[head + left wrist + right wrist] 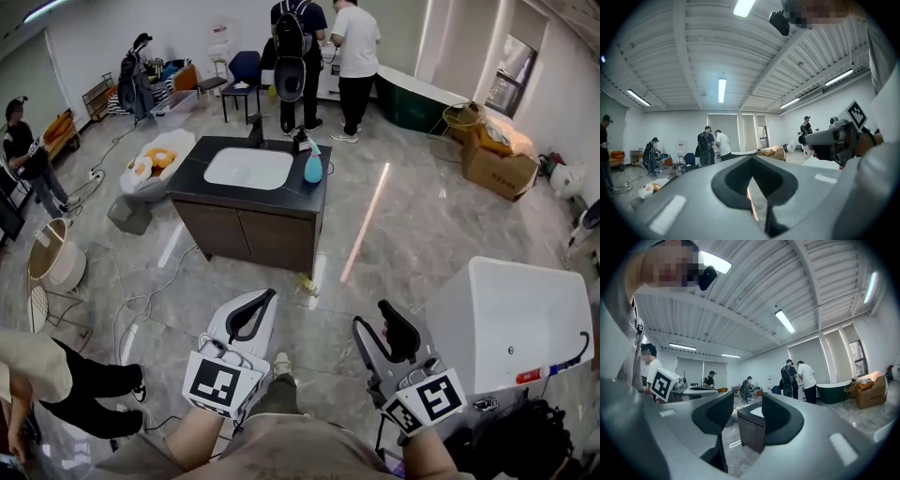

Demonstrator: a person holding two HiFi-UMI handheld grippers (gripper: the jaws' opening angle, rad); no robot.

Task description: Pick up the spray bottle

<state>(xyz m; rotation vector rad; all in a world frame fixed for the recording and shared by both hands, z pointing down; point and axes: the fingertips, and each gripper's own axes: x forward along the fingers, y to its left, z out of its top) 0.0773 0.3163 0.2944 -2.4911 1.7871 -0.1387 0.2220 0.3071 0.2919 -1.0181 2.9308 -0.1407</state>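
A blue spray bottle (312,167) stands upright at the right back corner of a dark vanity counter (197,178) with a white basin, in the middle of the room. Both grippers are held low and near me, well short of the cabinet. My left gripper (267,297) has its jaws closed together, with nothing between them (752,161). My right gripper (373,317) stands open and empty; in the right gripper view the dark vanity cabinet (752,427) shows through the gap of the gripper (747,404). I cannot make out the bottle in either gripper view.
A white tub (511,319) stands close at my right. Behind the vanity are two standing people (356,47), a chair (244,75) and a green bathtub (417,98). Cardboard boxes (497,159) are far right. A person (56,375), a wire basket (52,253) and floor cables (141,300) lie left.
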